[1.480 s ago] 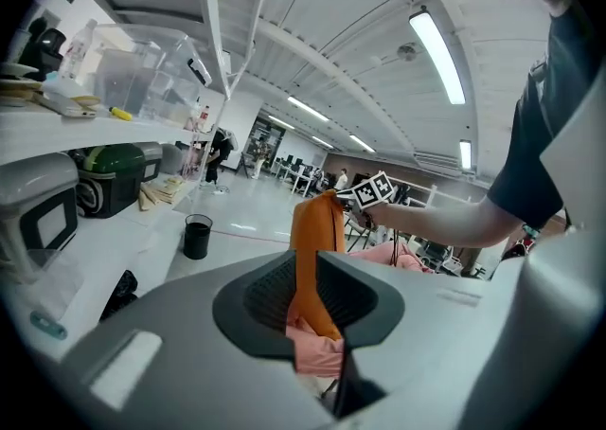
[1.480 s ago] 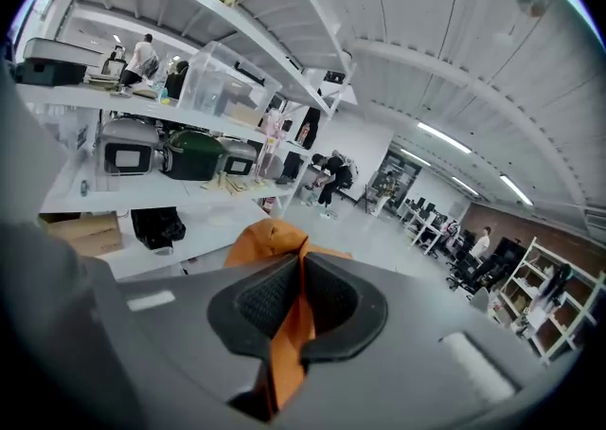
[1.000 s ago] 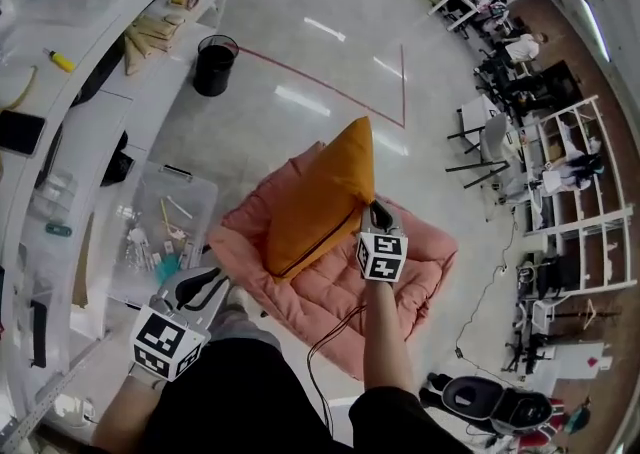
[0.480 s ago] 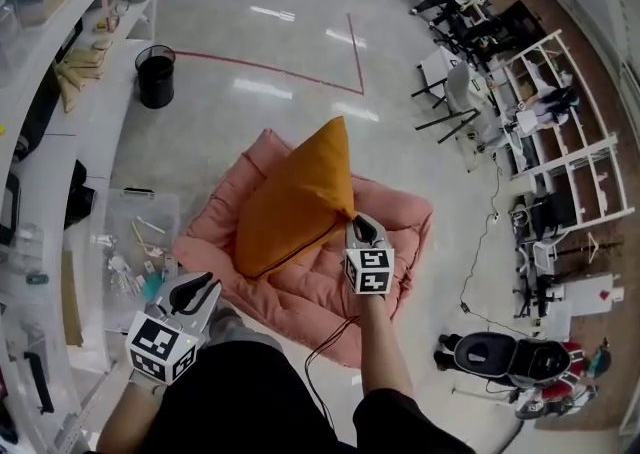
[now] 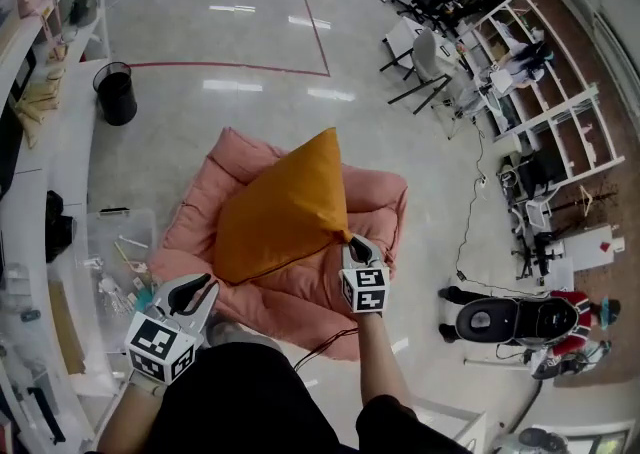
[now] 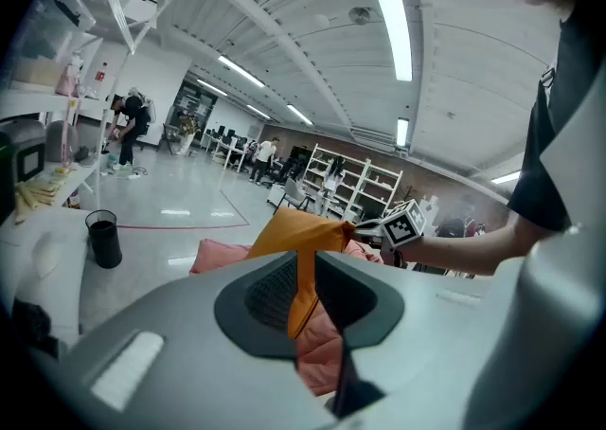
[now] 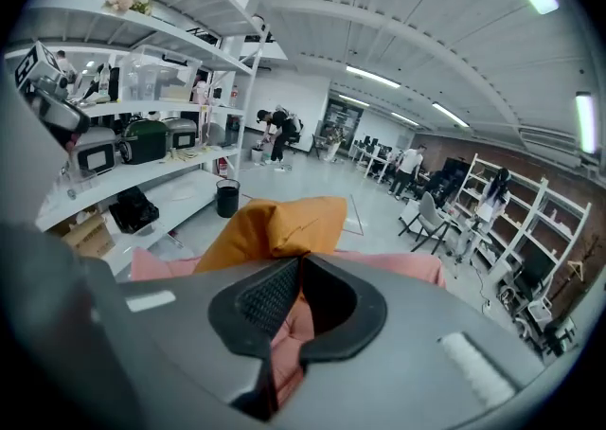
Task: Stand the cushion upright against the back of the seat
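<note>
An orange cushion (image 5: 280,212) stands tilted over a pink padded floor seat (image 5: 375,204), its top corner pointing at the seat's far side. My right gripper (image 5: 350,240) is shut on the cushion's near right corner. In the right gripper view the orange fabric (image 7: 275,224) bunches just past the jaws, with the pink seat (image 7: 402,265) behind. My left gripper (image 5: 200,284) hovers low at the left, apart from the cushion, its jaws a narrow gap apart with nothing in them. Through that gap the left gripper view shows the cushion (image 6: 298,229) and the seat (image 6: 220,253).
White shelving (image 5: 50,157) runs along the left, with a clear plastic box (image 5: 112,252) of small items at its foot and a black bin (image 5: 117,94) farther off. A cable (image 5: 330,337) trails by my legs. Chairs (image 5: 425,62) and a black-and-white machine (image 5: 505,322) stand at the right.
My right gripper has carried the cushion along by its corner, and the cushion now leans flatter over the seat's middle. The left gripper moved with me and stayed away from the cushion.
</note>
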A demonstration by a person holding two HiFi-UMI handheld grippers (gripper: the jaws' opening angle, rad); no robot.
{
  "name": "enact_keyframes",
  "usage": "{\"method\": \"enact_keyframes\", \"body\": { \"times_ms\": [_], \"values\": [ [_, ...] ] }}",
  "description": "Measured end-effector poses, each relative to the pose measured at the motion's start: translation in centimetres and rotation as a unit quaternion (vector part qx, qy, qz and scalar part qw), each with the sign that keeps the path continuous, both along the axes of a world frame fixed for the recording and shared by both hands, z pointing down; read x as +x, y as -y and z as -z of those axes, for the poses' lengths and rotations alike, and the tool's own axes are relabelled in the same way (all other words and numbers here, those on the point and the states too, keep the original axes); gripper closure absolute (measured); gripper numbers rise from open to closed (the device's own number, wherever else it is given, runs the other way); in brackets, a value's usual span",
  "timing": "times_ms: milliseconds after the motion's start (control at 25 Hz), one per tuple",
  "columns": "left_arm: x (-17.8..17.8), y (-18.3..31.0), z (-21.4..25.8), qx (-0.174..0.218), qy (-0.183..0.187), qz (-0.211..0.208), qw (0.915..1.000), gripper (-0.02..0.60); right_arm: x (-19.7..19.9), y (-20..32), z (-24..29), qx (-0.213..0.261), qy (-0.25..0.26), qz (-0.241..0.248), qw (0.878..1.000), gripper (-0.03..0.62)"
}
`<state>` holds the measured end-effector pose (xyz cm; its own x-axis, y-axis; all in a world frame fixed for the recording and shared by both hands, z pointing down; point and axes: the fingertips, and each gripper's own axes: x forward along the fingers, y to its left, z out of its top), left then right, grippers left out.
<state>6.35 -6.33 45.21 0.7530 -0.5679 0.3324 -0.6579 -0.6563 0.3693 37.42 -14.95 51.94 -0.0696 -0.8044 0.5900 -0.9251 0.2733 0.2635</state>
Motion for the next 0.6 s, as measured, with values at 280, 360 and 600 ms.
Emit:
{"method": "enact_keyframes", "body": {
  "times_ms": [280,360,600],
  "values": [
    [4.2,0.2,-0.3,-0.004,-0.003,-0.048,0.9988,0.509,4.1,-4.6,-1.8,-0.023,0.005,-0.044,0.999,0.580],
    [5.3,0.1,-0.3,-0.005,-0.003,-0.064,0.9979,0.511,4.8,-6.2,-2.2,-0.030,0.007,-0.057,0.998,0.580],
    [7.5,-0.4,-0.5,-0.009,-0.004,-0.102,0.9948,0.511,6.5,-11.4,-3.5,-0.050,0.012,-0.100,0.994,0.582]
  ]
}}
